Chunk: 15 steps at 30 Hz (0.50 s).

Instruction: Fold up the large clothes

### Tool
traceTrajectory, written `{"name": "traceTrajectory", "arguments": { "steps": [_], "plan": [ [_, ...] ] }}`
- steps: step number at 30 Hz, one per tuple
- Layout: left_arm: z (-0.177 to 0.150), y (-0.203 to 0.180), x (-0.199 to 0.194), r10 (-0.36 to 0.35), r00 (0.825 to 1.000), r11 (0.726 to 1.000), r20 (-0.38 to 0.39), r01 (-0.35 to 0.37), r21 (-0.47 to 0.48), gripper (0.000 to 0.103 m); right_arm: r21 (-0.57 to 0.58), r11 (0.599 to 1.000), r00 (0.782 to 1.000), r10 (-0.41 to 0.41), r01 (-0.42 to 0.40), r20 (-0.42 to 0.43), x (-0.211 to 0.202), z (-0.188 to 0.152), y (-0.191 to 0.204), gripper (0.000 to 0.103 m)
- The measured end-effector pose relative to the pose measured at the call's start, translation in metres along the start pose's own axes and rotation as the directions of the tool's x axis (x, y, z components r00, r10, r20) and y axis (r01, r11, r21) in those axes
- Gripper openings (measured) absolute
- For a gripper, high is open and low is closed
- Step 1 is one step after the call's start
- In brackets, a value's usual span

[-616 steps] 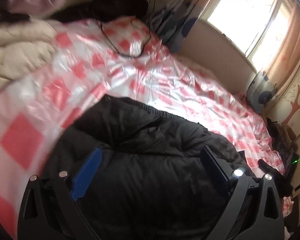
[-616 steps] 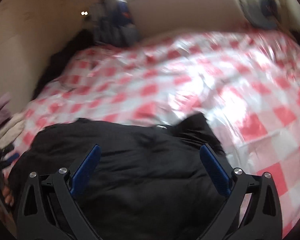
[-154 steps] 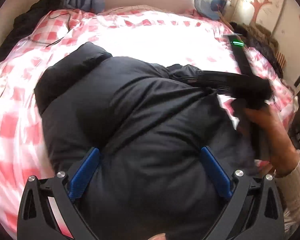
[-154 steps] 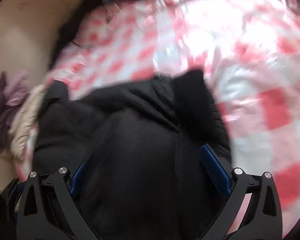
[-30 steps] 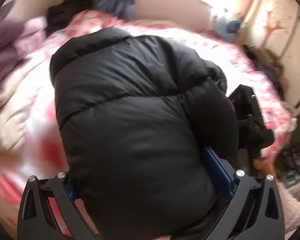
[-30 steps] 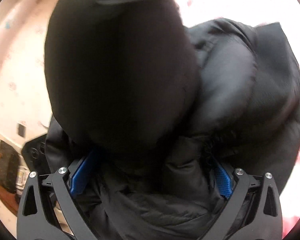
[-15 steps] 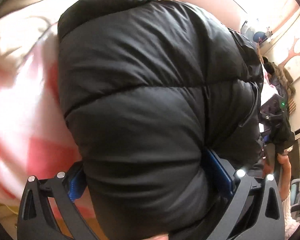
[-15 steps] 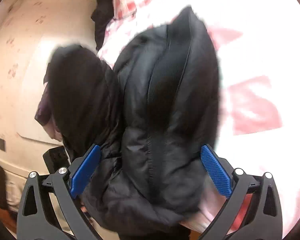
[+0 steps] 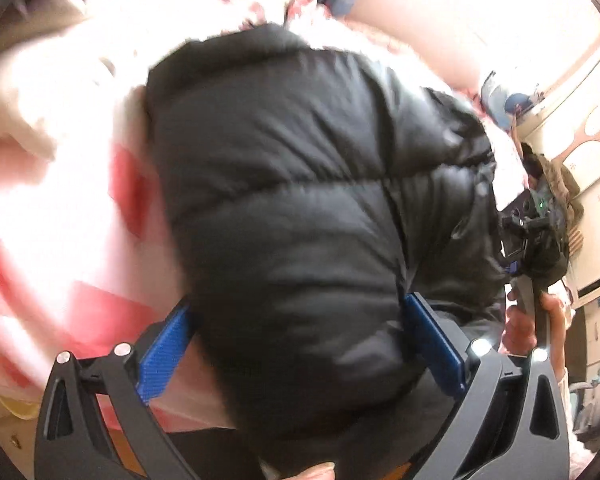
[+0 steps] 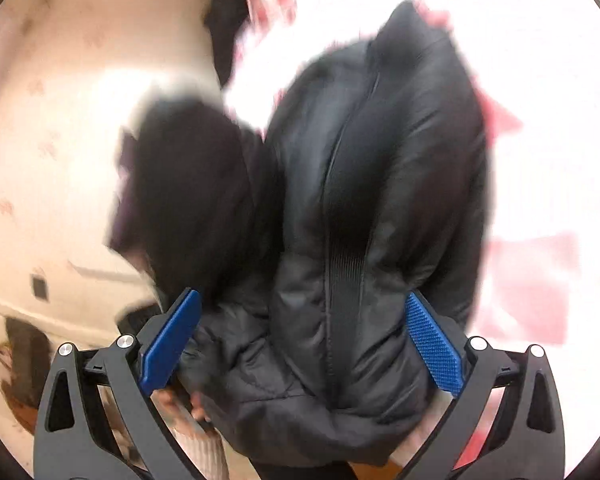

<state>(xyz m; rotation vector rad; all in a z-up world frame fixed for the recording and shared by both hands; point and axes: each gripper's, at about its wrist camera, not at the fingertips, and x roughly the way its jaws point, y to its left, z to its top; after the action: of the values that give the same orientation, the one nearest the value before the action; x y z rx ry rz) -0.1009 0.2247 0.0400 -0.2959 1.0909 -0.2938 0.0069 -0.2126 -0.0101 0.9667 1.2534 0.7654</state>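
Note:
A folded black puffer jacket (image 9: 300,208) fills both views; in the right wrist view (image 10: 364,240) its zipper runs down the middle. My left gripper (image 9: 300,344) is open wide, with the jacket's bulk bulging between its blue pads (image 9: 162,354). My right gripper (image 10: 300,344) is also open wide, with the jacket bundle between its pads (image 10: 436,344). The right gripper also shows at the right edge of the left wrist view (image 9: 528,248), held by a hand. The jacket sits at the near edge of the bed (image 9: 52,216).
The bed carries a pink-and-white checked cover (image 10: 540,216). A cream garment (image 9: 40,92) lies at the left of the bed. Dark clothes (image 10: 224,12) are piled by the beige wall (image 10: 60,120). A wall with a tree decal (image 9: 592,136) stands at the right.
Both grippers have swung with the jacket bundle toward the bed's near edge. The views have tilted, and the wall now fills the left of the right wrist view.

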Motion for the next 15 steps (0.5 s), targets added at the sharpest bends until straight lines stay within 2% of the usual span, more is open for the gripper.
{"name": "traceTrajectory", "arguments": {
  "steps": [2, 4, 6, 7, 8, 9, 10, 11, 12, 13, 15],
  "plan": [
    [0.018, -0.002, -0.014, 0.025, 0.998, 1.0, 0.058, -0.025, 0.008, 0.097, 0.023, 1.0, 0.993, 0.008, -0.011, 0.117, -0.022, 0.027, -0.003, 0.097],
    [0.048, -0.01, -0.021, -0.011, 0.993, 1.0, 0.121, 0.01, 0.015, 0.097, 0.042, 0.999, 0.982, 0.014, -0.022, 0.191, -0.026, 0.062, -0.004, 0.097],
    [0.079, -0.024, -0.015, -0.041, 0.988, 0.998, 0.151, 0.035, 0.043, 0.097, 0.083, 0.996, 0.982, 0.005, -0.021, 0.19, -0.015, 0.092, -0.014, 0.097],
    [0.095, -0.037, -0.002, -0.054, 0.988, 0.997, 0.146, 0.045, 0.066, 0.097, 0.115, 0.99, 0.984, 0.06, -0.08, 0.168, -0.001, 0.101, -0.021, 0.097],
    [0.104, -0.051, 0.01, -0.066, 0.989, 0.995, 0.132, 0.056, 0.08, 0.097, 0.154, 0.97, 0.978, 0.168, -0.186, 0.125, 0.018, 0.107, -0.028, 0.097],
    [0.118, -0.067, 0.04, -0.096, 0.992, 0.991, 0.077, 0.088, 0.102, 0.097, 0.171, 0.945, 0.96, 0.267, -0.278, 0.084, 0.038, 0.105, -0.029, 0.097],
    [0.126, -0.088, 0.074, -0.1, 0.995, 0.988, 0.014, 0.097, 0.123, 0.097, 0.16, 0.92, 0.933, 0.359, -0.359, 0.028, 0.058, 0.104, -0.027, 0.097],
    [0.128, -0.099, 0.1, -0.046, 0.999, 0.984, -0.019, 0.048, 0.172, 0.097, 0.137, 0.914, 0.923, 0.386, -0.382, -0.004, 0.07, 0.108, -0.024, 0.097],
    [0.129, -0.111, 0.119, 0.0, 0.999, 0.975, -0.037, 0.009, 0.222, 0.097, 0.118, 0.916, 0.921, 0.388, -0.382, -0.028, 0.077, 0.107, -0.024, 0.097],
    [0.126, -0.12, 0.133, 0.01, 0.998, 0.967, -0.063, 0.007, 0.256, 0.097, 0.137, 0.912, 0.92, 0.392, -0.387, -0.013, 0.074, 0.109, -0.035, 0.097],
    [0.121, -0.134, 0.144, -0.016, 0.995, 0.953, -0.101, 0.045, 0.301, 0.097, 0.211, 0.87, 0.894, 0.446, -0.445, 0.047, 0.056, 0.111, -0.063, 0.097]
  ]
}}
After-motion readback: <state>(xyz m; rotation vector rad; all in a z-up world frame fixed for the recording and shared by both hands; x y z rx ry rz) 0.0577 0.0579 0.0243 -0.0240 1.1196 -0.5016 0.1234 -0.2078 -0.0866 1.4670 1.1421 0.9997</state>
